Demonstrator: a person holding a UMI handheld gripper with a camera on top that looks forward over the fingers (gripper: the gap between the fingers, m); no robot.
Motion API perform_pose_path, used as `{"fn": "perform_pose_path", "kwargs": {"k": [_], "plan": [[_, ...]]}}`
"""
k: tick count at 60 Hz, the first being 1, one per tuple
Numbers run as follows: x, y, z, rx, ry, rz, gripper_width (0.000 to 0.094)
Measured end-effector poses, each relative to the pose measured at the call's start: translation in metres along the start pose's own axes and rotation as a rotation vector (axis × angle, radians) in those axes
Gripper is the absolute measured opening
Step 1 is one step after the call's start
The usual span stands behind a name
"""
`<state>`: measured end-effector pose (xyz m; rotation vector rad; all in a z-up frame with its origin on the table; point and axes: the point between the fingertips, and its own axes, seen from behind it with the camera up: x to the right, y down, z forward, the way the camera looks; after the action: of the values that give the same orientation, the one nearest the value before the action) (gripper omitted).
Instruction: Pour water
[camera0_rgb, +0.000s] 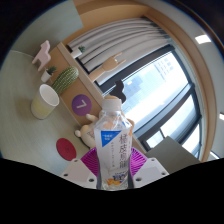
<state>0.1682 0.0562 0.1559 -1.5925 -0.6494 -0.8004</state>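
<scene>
Plastic water bottle (116, 140) stands upright at bottom centre, clamped between my fingers' (113, 170) magenta pads. At the left, a cream cup (45, 100) sits on the tabletop (25, 130), with a red coaster (66, 148) nearer.

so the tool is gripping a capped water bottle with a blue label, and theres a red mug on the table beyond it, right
Not quite: the mug is pale cream, not red, as the gripper view shows. The rest holds: the tool grips a capped water bottle with a blue label, the table beyond it.
</scene>
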Motion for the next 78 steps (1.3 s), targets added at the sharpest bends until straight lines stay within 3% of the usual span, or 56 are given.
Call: {"fn": "perform_pose_path", "kwargs": {"k": [24,48,65,70,78], "plan": [[-0.053,-0.107,0.070,0.167,0.093,-0.844,0.0359],[-0.091,-0.147,0.084,0.310,0.187,-1.401,0.0364],[-0.065,-0.161,0.083,0.292,0.234,-1.197,0.0364],[-0.038,-0.158,0.082,0.226,0.233,-0.942,0.0363],[-0.011,-0.146,0.081,0.143,0.112,-0.357,0.0360]]}}
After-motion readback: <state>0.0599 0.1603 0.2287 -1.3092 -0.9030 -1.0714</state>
